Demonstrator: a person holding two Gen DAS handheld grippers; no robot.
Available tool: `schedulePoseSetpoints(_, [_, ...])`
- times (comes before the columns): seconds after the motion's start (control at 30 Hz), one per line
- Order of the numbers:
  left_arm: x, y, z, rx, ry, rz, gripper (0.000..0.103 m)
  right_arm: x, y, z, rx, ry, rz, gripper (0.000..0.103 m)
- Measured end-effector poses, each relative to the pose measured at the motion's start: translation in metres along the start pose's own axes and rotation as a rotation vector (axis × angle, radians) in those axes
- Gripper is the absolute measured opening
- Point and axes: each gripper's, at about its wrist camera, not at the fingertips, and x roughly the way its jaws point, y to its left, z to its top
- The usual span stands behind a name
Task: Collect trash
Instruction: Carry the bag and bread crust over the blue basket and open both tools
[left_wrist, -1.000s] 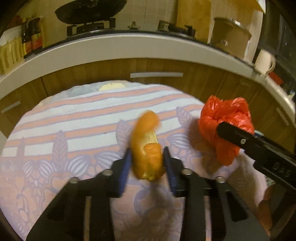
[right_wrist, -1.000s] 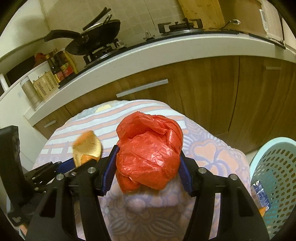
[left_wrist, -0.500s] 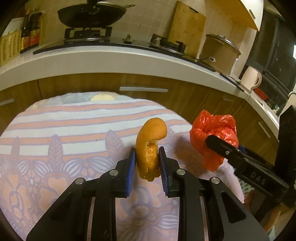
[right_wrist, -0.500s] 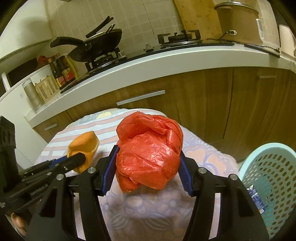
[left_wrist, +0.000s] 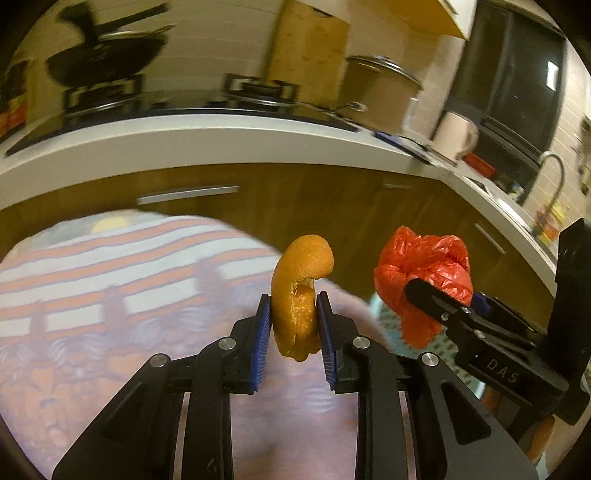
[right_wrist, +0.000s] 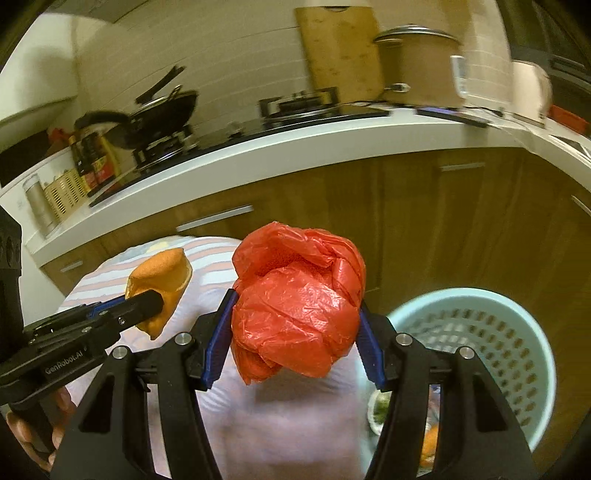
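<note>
My left gripper (left_wrist: 293, 314) is shut on a curled piece of orange peel (left_wrist: 299, 291), held above the table's right end. The same peel (right_wrist: 162, 284) shows in the right wrist view, pinched by the left gripper's fingers (right_wrist: 147, 301). My right gripper (right_wrist: 295, 325) is shut on a crumpled red plastic bag (right_wrist: 297, 302), which also appears at the right of the left wrist view as the red bag (left_wrist: 424, 273). A light blue perforated basket (right_wrist: 517, 332) stands on the floor, below and to the right of the bag, with scraps of trash (right_wrist: 430, 443) inside.
A table under a striped, flower-patterned cloth (left_wrist: 110, 295) lies below both grippers. Behind it run wooden cabinets (right_wrist: 424, 221) and a white counter (left_wrist: 221, 140) with a wok, stove, pot and kettle. A hand (right_wrist: 22, 435) holds the left gripper.
Both grippers rose and swung right, carrying the peel and the red bag off the table's middle toward its right end. The basket is now much closer in the right wrist view.
</note>
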Motion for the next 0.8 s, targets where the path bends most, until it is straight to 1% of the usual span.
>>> schedulePoseSetpoints(0.13, [0.014,-0.037,-0.001,0.052,0.016,-0.048,0.023,-0.014,-0.035,-0.003,0.040,-0.011,-0.054,0.056])
schedulePoseSetpoints(0.37, [0.046,-0.097,-0.004,0.143,0.066,-0.115,0.023,-0.027,-0.099,-0.017,0.143,0.003,-0.137,0.056])
schedulePoseSetpoints(0.5, [0.063,-0.118,-0.006,0.170,0.094,-0.143,0.023,-0.031,-0.127,-0.027,0.194,0.017,-0.162,0.056])
schedulePoseSetpoints(0.6, [0.072,-0.130,-0.010,0.185,0.112,-0.161,0.024,-0.031,-0.140,-0.030,0.216,0.029,-0.173,0.056])
schedulePoseSetpoints(0.67, [0.079,-0.137,-0.011,0.192,0.127,-0.172,0.025,-0.031,-0.146,-0.031,0.222,0.032,-0.181,0.059])
schedulePoseSetpoints(0.73, [0.085,-0.143,-0.013,0.199,0.146,-0.182,0.028,-0.031,-0.152,-0.032,0.245,0.041,-0.195,0.060])
schedulePoseSetpoints(0.8, [0.090,-0.144,-0.014,0.195,0.164,-0.195,0.044,-0.028,-0.161,-0.035,0.283,0.054,-0.177,0.062])
